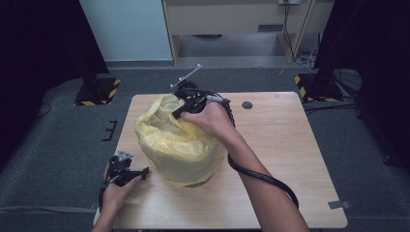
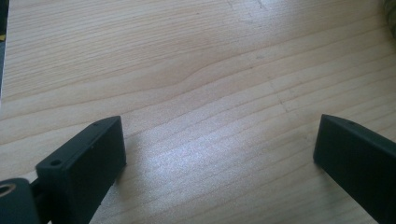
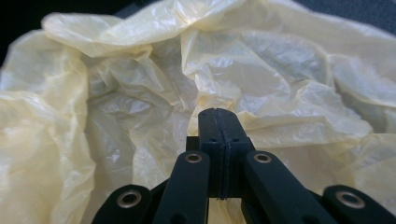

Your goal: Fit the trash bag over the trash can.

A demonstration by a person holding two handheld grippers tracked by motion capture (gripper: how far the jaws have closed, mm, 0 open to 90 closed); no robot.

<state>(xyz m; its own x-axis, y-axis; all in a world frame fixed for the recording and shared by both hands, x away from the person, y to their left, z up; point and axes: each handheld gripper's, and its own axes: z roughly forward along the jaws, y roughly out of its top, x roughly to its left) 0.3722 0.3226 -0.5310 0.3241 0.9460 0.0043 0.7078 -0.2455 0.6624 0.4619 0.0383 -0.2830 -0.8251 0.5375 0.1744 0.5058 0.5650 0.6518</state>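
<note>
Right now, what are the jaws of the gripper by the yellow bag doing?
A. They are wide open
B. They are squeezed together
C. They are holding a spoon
B: in the right gripper view the right gripper has its two black jaws pressed flat together, right in front of the crinkly yellow plastic bag.

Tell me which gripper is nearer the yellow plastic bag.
Right. The right gripper is at the yellow plastic bag, jaws shut at its rim. The left gripper sits on the table beside it, apart.

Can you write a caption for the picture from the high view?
Right gripper shut at the yellow plastic bag's rim while the left gripper rests open on the wooden table.
</note>
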